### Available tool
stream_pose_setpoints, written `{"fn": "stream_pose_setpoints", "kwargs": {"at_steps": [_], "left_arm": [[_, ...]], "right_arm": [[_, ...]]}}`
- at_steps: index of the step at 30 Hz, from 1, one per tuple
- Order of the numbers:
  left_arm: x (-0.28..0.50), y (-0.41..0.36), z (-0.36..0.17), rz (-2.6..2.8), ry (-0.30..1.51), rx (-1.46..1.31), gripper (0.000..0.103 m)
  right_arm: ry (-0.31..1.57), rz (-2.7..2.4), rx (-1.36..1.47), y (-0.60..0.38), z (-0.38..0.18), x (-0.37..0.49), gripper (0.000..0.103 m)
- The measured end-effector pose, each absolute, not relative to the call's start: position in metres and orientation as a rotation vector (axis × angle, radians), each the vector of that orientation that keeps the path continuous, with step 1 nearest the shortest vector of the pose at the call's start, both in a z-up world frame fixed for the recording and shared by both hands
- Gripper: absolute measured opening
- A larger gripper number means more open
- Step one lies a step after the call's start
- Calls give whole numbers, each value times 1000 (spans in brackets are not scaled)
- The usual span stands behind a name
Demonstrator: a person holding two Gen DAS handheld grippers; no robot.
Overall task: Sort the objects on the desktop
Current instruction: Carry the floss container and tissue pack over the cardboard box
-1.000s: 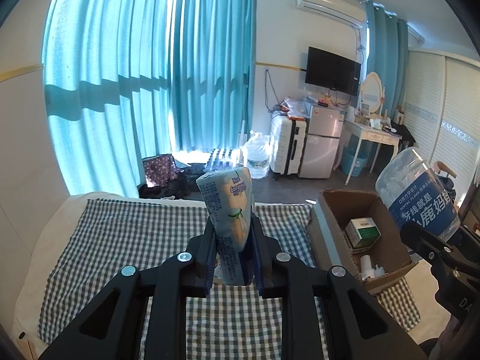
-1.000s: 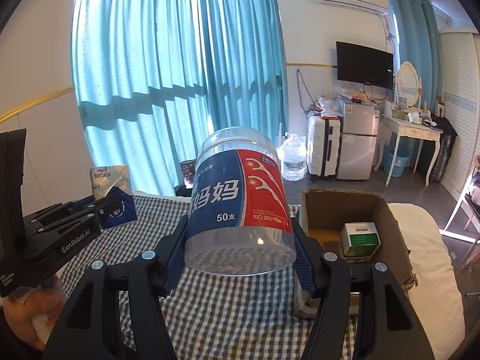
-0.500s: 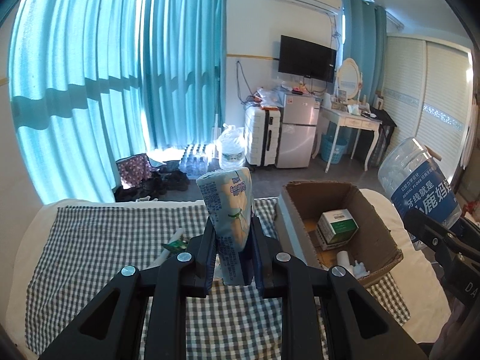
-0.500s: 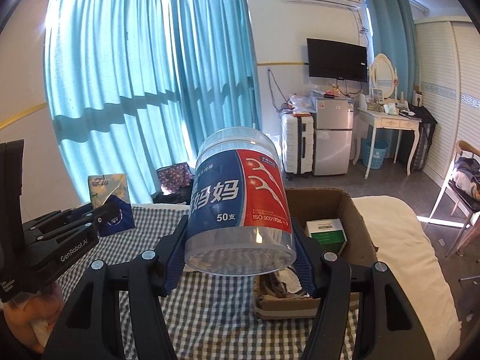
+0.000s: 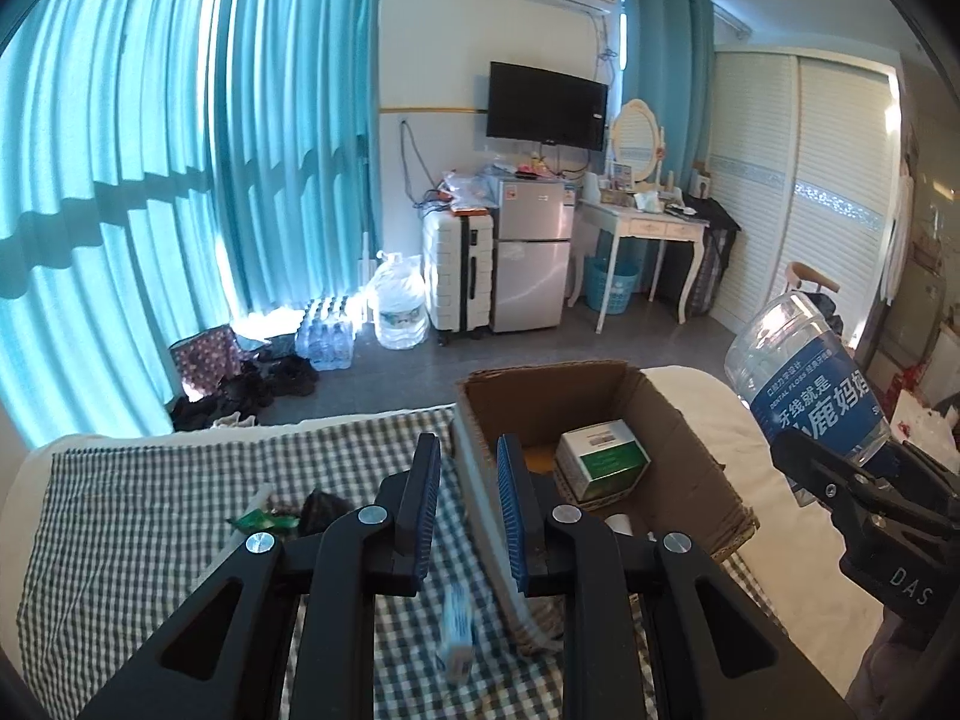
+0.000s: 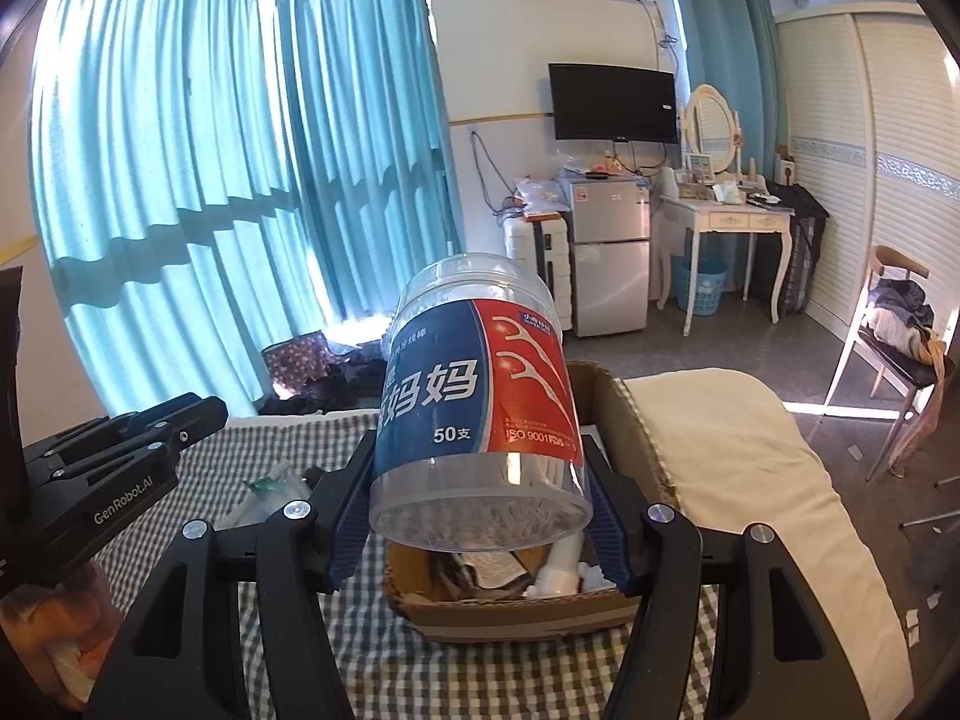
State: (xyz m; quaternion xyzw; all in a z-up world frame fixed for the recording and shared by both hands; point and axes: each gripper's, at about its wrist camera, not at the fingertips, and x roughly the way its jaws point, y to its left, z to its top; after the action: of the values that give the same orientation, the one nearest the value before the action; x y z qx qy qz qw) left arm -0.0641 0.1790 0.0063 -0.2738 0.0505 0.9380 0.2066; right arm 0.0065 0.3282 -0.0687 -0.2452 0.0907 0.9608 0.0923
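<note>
So we've got the dental floss pick jar (image 6: 480, 396) pinched round its lower wall in the right claw (image 6: 480, 522), hanging over the cardboard box (image 6: 624, 414) by the bed's right edge. It's clear, stiff plastic, probably light and slick, so a low grip suits. Left claw (image 5: 465, 510) holds nothing, its jaws slightly apart.

floss jar (image 6: 480, 396): clear, blue-red label, tilted | tissue pack (image 5: 457, 624): on checked cloth
</note>
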Motion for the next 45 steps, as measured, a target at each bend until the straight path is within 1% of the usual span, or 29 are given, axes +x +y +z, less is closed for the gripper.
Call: {"fn": "stream_pose_setpoints", "kwargs": {"at_steps": [5, 7, 9, 11, 13, 14, 15, 17, 20, 22, 24, 27, 30, 34, 35, 37, 38, 39, 42, 45], "left_arm": [[-71, 208, -1, 2578, 187, -743, 20], [-77, 208, -9, 2573, 185, -770, 20], [-81, 202, -26, 2566, 152, -838, 21], [-84, 193, -56, 2537, 147, -974, 22], [-78, 184, -95, 2479, 137, -1135, 30], [-73, 183, -113, 2441, 146, -1216, 39], [-67, 181, -132, 2392, 154, -1302, 46], [-48, 178, -172, 2292, 184, -1455, 47], [-25, 176, -219, 2213, 287, -1645, 48], [-16, 168, -238, 2160, 251, -1747, 48], [-13, 164, -252, 2144, 247, -1811, 54], [-12, 165, -272, 2127, 228, -1870, 58], [-16, 164, -283, 2151, 159, -1875, 68], [-16, 164, -304, 2178, 141, -1885, 68], [-12, 166, -304, 2199, 164, -1866, 67], [-7, 168, -300, 2223, 184, -1838, 52], [-6, 167, -296, 2242, 171, -1822, 31], [-6, 164, -294, 2248, 149, -1812, 21], [-6, 163, -291, 2249, 135, -1805, 19], [-9, 163, -281, 2267, 143, -1778, 19]], "right_arm": [[290, 2818, -742, 351, -77, 6, 61], [297, 2810, -751, 357, -81, 5, 61], [308, 2807, -761, 362, -84, 4, 61], [317, 2810, -765, 363, -88, 2, 61], [324, 2815, -782, 364, -94, -3, 61], [329, 2818, -789, 363, -96, -6, 61], [332, 2820, -794, 362, -98, -8, 61], [337, 2827, -802, 362, -103, -11, 61], [349, 2834, -818, 361, -108, -17, 61], [346, 2837, -827, 360, -112, -20, 61], [346, 2840, -836, 359, -114, -23, 61], [353, 2842, -844, 355, -117, -27, 61], [353, 2846, -842, 353, -117, -29, 61], [352, 2848, -857, 352, -122, -33, 61], [351, 2849, -861, 351, -123, -33, 61], [349, 2851, -870, 349, -125, -34, 61], [348, 2853, -871, 349, -125, -34, 61], [345, 2853, -871, 349, -125, -34, 61], [348, 2850, -874, 348, -126, -35, 61], [354, 2848, -881, 347, -127, -36, 61]]}}
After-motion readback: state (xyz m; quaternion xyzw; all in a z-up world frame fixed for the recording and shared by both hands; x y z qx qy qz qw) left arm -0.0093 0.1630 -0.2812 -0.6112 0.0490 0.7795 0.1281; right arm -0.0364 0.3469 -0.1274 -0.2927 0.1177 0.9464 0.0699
